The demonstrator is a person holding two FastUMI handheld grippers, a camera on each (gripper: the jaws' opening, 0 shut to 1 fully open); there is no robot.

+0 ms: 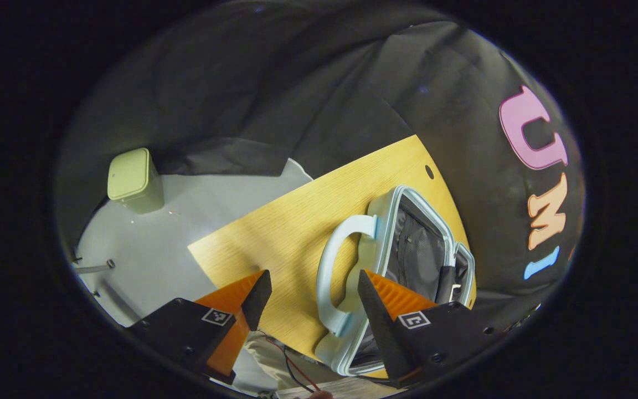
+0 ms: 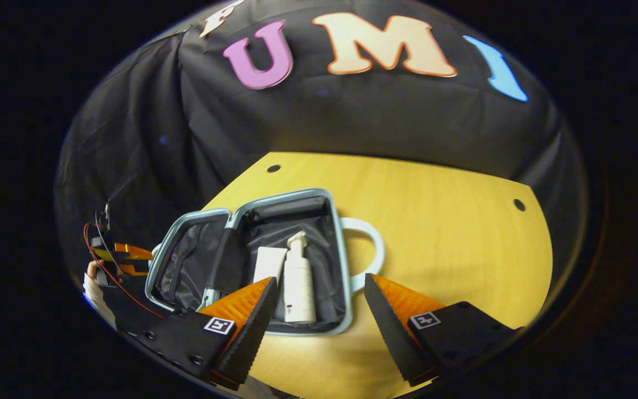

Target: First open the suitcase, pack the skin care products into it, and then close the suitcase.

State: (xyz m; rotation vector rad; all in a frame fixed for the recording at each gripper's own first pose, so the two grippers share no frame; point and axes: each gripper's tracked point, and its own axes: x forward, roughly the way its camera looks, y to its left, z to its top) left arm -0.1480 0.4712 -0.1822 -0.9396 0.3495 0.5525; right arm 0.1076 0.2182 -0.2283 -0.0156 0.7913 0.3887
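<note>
One suitcase [image 2: 252, 260] lies open on the bench [image 2: 441, 233], its two halves spread flat. Inside the handle-side half lie two skin care products side by side: one pump bottle [image 2: 299, 285] and one white box [image 2: 269, 265]. The right tongs [image 2: 317, 302] hang wide open above it, gripping nothing. The left tongs [image 1: 313, 288] are also spread wide and empty, straddling the suitcase handle [image 1: 334, 260]. One bin [image 1: 133, 180] stands on the floor.
</note>
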